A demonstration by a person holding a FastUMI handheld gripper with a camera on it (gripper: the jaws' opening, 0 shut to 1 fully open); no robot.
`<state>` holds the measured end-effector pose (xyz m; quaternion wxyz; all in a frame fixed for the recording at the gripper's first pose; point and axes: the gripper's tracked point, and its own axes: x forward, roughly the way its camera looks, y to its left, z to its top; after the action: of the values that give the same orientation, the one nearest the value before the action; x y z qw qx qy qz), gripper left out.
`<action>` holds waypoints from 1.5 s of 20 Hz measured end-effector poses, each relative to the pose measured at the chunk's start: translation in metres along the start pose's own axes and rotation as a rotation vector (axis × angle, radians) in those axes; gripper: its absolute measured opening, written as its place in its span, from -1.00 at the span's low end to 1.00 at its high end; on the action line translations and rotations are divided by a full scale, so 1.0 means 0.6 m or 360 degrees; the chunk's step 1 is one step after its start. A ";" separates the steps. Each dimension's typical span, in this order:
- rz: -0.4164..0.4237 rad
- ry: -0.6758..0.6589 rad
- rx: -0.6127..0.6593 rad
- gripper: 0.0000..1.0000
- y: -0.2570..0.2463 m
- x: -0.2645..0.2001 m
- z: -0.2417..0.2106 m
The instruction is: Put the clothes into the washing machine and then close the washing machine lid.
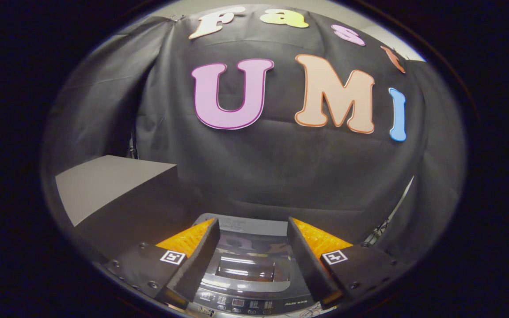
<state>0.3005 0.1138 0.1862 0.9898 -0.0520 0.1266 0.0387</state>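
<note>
The gripper [252, 227] hangs with its jaws spread wide, holding nothing. Between and below them sits the washing machine [250, 282], its glossy glass lid [248, 265] down, button panel nearest. A grey box [104, 185] stands left.

Washing machine [250, 265] — lid [248, 258] closed, a glossy see-through panel, glass or clear plastic, cannot tell which; it mirrors light streaks. Surrounding top reads as smooth grey plastic, slight sheen. Control panel [241, 304] dark, glossy.

Booth wall [272, 168]: matt cloth, creased and softly wrinkled.

Box-like block [113, 190] beside the machine — flat, matt, smooth faces; material cannot be told.

Claw [251, 260] held wide apart over the lid, gripping nothing; 2 fingers with ribbed, textured outer faces and plain matt inner faces.
</note>
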 end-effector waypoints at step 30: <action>-0.0004 -0.0503 0.0112 0.95 -0.105 -0.385 -0.290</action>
<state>0.0406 0.0172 0.0835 0.9987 -0.0106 -0.0296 0.0407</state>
